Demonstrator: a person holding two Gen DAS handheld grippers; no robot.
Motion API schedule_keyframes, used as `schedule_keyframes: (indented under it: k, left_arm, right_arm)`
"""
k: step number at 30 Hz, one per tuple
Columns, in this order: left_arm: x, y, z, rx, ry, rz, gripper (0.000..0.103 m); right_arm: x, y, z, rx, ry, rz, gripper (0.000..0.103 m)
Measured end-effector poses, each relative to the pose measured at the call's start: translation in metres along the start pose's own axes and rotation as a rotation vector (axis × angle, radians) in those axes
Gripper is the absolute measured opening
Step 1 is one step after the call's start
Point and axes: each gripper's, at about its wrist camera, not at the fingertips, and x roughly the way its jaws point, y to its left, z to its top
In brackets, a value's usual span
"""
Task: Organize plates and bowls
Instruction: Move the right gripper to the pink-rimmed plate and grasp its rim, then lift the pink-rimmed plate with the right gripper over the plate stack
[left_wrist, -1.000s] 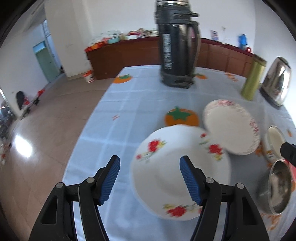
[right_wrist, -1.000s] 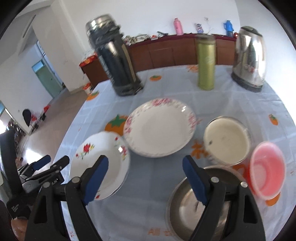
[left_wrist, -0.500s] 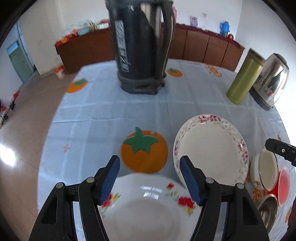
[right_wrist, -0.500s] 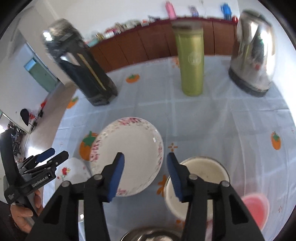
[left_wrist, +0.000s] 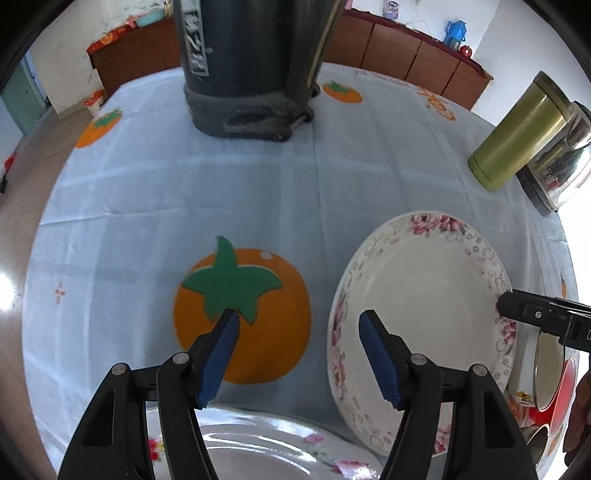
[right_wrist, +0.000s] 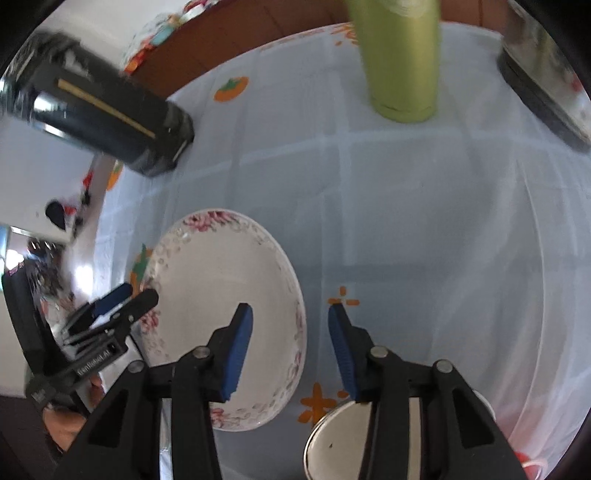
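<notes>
1. Both my claws are over the pale blue, orange-fruit-printed cloth of the desk (left_wrist: 258, 192), closing on the large white plate with the pink floral rim (left_wrist: 421, 317) from opposite sides.
2. My left claw (left_wrist: 299, 350) is spread wide and holds nothing; its right pad sits just over the plate's near-left rim, its left pad over a printed orange fruit.
3. My right claw (right_wrist: 290, 350) is parted too, empty, straddling the plate's right edge, one pad over the well and one over bare cloth.
4. Below my left claw lies the second white plate with red flowers (left_wrist: 266, 454), only partly in view. A cream-lined bowl (right_wrist: 399, 439) sits under my right claw; I can't make out the other bowls clearly.
5. I reckon this is the approach-to-grasp step, with nothing stacked yet.
6. Next, I'd say: drop one claw so the rim sits between its pads, pinch, then lift level.
7. The tall dark thermos (left_wrist: 251, 66), green cylindrical flask (right_wrist: 399, 59) and steel kettle (left_wrist: 557, 166) stand well apart at the back.
</notes>
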Motion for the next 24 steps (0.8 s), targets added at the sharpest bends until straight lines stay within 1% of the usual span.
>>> schedule_keyframes:
  k: [2, 3, 4, 6, 7, 8, 9, 11, 15, 19, 24]
  left_arm:
    - [0.006, -0.002, -0.001, 0.006, 0.017, 0.003, 0.069]
    - [0.007, -0.005, -0.003, 0.009, 0.012, -0.005, 0.069]
    - [0.006, -0.007, -0.003, 0.019, 0.007, -0.005, 0.064]
    - [0.005, -0.014, -0.002, 0.047, 0.004, -0.035, 0.051]
    - [0.005, -0.017, -0.002, 0.050, 0.005, -0.055, 0.036]
    - [0.005, -0.020, -0.001, 0.049, 0.006, -0.069, 0.034]
    - [0.005, -0.022, -0.001, 0.049, -0.003, -0.057, 0.034]
    - [0.004, -0.020, 0.000, 0.047, -0.017, -0.064, 0.034]
    - [0.002, -0.021, -0.003, 0.056, -0.010, -0.069, 0.034]
    - [-0.002, -0.018, -0.005, 0.041, -0.019, -0.083, 0.032]
    - [-0.024, -0.017, 0.000, 0.051, -0.076, -0.075, 0.032]
  right_arm:
    - [0.003, 0.003, 0.000, -0.020, 0.007, -0.017, 0.041]
    - [0.005, 0.004, -0.001, -0.032, 0.011, -0.023, 0.036]
    - [0.007, 0.005, -0.002, -0.044, 0.017, -0.014, 0.027]
    - [0.008, 0.008, -0.005, -0.064, 0.014, -0.027, 0.026]
    - [0.009, 0.009, -0.005, -0.077, 0.011, -0.033, 0.025]
    - [0.010, 0.009, -0.004, -0.086, 0.010, -0.038, 0.025]
    - [0.011, 0.009, -0.005, -0.092, 0.007, -0.046, 0.023]
    - [0.012, 0.008, -0.004, -0.086, 0.004, -0.051, 0.020]
    - [0.012, 0.006, -0.003, -0.078, 0.003, -0.056, 0.015]
    - [0.009, 0.010, -0.004, -0.081, -0.010, -0.071, 0.015]
    - [-0.006, 0.019, -0.005, -0.097, -0.037, -0.064, 0.015]
